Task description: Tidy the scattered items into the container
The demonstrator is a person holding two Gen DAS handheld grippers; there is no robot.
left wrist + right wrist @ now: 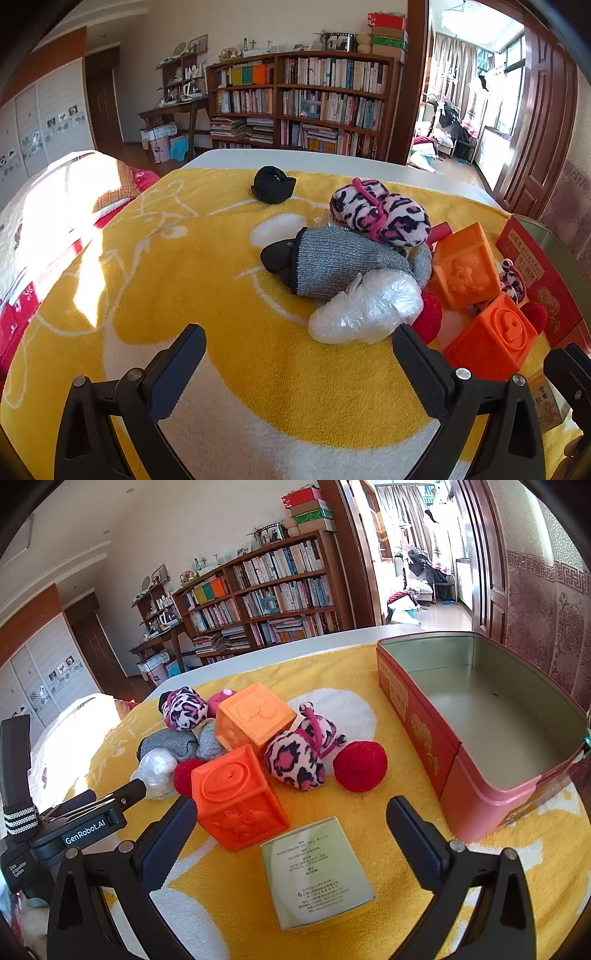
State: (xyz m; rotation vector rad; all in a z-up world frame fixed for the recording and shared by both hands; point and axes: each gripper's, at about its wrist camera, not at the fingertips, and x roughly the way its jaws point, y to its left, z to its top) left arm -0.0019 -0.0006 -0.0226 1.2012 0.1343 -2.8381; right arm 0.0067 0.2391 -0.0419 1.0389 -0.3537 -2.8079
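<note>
**Both grippers wide open over the toy pile, tin empty**

Nearest the right wrist camera lay a pale green printed carton (pixel 317 872), flat on the yellow-and-white towel (pixel 388 686) between the spread fingers of the right gripper (pixel 291 825), which stood fully open and held nothing. Just beyond it sat a bright orange embossed block (pixel 236 794), with a lighter orange block (pixel 255 718) behind. A pink leopard-print plush (pixel 299 757) leaned beside them, and a red yarn ball (pixel 360 761) rested between that plush and the red biscuit tin (pixel 417 723). The tin stood open at the right, its metal floor bare.

From the left wrist, the left gripper (pixel 299 360) was likewise open to its widest and empty. A crumpled clear plastic bag (pixel 365 306) lay just ahead of its right finger, touching a grey knitted glove (pixel 340 260) with a black cuff. Another leopard-print plush (pixel 380 212) sat atop the glove's far edge. A black knitted piece (pixel 273 184) lay apart, farther back. Behind the table rose a crowded bookshelf (pixel 303 99).
</note>
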